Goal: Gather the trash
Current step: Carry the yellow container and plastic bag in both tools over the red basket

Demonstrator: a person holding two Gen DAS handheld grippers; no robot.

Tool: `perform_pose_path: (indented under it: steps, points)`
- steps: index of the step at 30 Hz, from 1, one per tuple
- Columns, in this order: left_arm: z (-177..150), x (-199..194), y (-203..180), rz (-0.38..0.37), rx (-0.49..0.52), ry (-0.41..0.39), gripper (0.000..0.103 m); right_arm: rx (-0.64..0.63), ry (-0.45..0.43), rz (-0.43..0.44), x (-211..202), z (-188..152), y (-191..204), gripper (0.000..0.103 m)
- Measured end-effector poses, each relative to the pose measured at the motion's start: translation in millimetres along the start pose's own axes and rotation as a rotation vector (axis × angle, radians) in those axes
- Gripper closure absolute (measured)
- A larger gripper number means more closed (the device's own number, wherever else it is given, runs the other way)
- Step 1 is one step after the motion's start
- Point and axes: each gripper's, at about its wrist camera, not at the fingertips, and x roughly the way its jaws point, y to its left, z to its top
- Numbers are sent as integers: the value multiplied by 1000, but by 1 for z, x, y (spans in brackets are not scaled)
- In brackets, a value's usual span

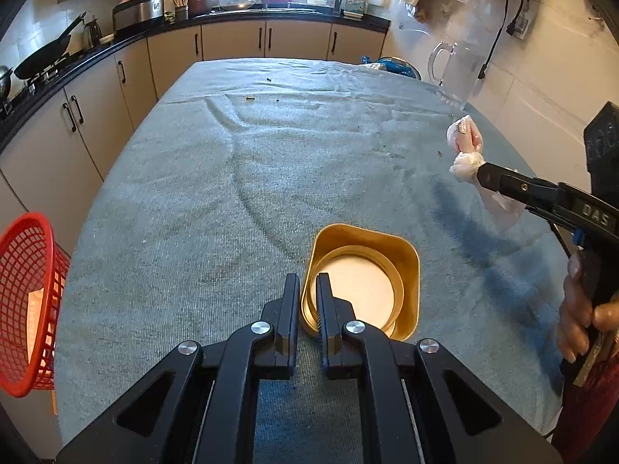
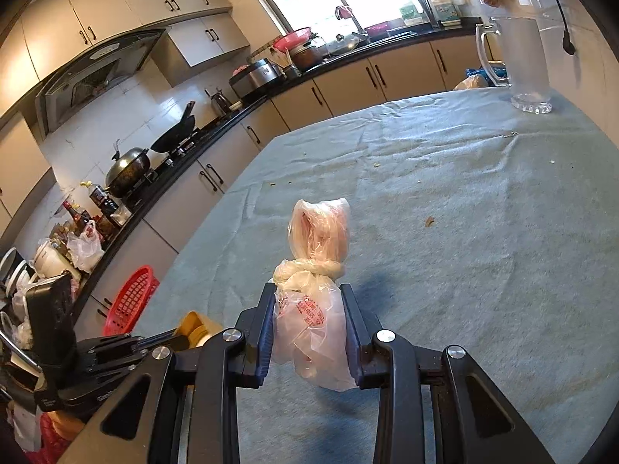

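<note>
R gripper (image 2: 308, 324) clamps knotted plastic bag (image 2: 317, 270), L gripper (image 1: 307, 301) pinches gold container (image 1: 367, 278) rim — carry both level to red basket (image 1: 27, 301), approx. 9 o'clock.

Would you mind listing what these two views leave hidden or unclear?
- Left wrist view: the red basket is cut off by the left edge; its contents are unclear.
- Right wrist view: the gold container is mostly hidden behind the left gripper.
- Both views: the knotted plastic bag hides its contents.
</note>
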Motion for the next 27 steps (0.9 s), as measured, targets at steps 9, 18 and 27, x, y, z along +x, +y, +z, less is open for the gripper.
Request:
perform_pose_path:
  steps: [9, 18, 27]
  points:
    - [5, 12, -2, 15, 14, 28, 95, -3, 3, 23, -3, -7, 9, 69]
    - [1, 1, -4, 11, 19, -14, 97, -4, 13, 20, -6, -14, 18, 69]
    - [1, -24, 11, 8, -7, -73, 97, -12, 38, 28, 2, -18, 34, 69]
